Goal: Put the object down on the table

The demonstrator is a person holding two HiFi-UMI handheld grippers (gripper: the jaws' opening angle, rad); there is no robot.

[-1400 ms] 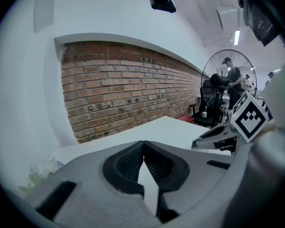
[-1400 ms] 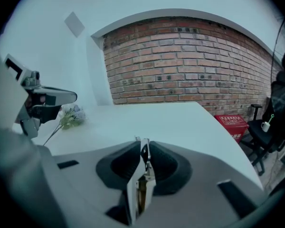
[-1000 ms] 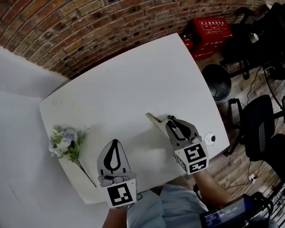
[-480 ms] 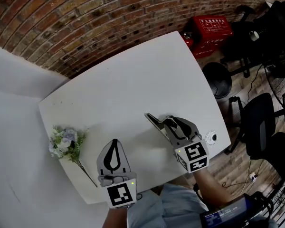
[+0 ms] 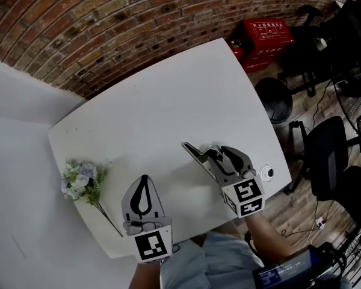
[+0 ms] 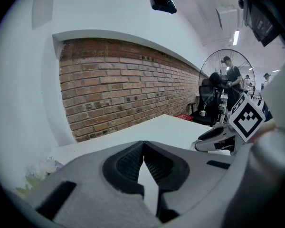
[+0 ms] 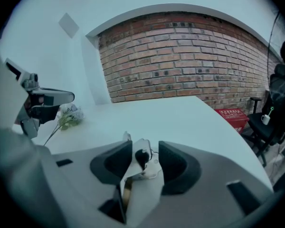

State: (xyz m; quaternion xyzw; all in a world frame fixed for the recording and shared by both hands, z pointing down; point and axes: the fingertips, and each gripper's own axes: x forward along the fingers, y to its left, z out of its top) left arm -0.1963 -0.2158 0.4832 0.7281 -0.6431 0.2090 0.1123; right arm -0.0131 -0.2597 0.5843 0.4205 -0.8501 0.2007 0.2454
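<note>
A pale metal hinged piece (image 5: 194, 153) lies between the jaws of my right gripper (image 5: 218, 156) near the table's front right edge, its far end pointing up-left. In the right gripper view the piece (image 7: 141, 175) leans on the left pad, with a gap to the right pad (image 7: 173, 163). The jaws of that gripper (image 7: 145, 147) are opening. My left gripper (image 5: 144, 179) hovers over the front middle of the white table (image 5: 168, 101), shut with nothing in it; its tips (image 6: 143, 144) meet.
A small bouquet (image 5: 81, 182) lies at the table's left edge. A little round white thing (image 5: 266, 174) sits at the right rim. Off the table to the right are a red box (image 5: 266, 35), a black stool (image 5: 274, 102) and office chairs (image 5: 328, 155). A brick wall runs behind.
The right gripper's jaws have spread apart around the metal piece, which now rests loosely between them. The left gripper has stayed put.
</note>
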